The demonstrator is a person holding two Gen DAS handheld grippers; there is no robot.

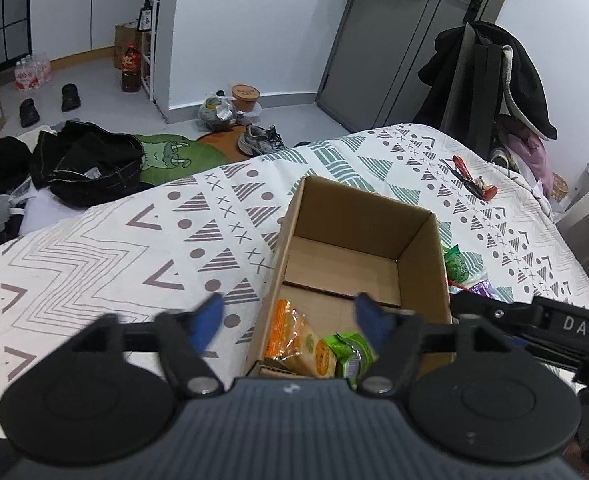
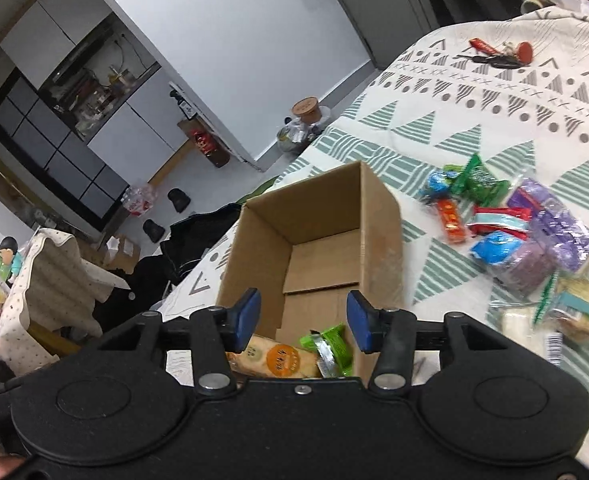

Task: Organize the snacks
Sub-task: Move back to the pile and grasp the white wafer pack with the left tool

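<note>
I am holding my right gripper [image 2: 303, 322] open over the cardboard box [image 2: 378, 240], loose snacks [image 2: 526, 236] lying just beside it.

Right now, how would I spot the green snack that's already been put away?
Find the open cardboard box on the patterned bedspread. At its near end lie two packets: an orange cracker pack and, touching it, the green packet. It is the only green one inside the box; the others lie loose on the bed.

Box [image 2: 318, 240] far half bare, packets [image 2: 294, 354] crowd near end, walls upright
</note>
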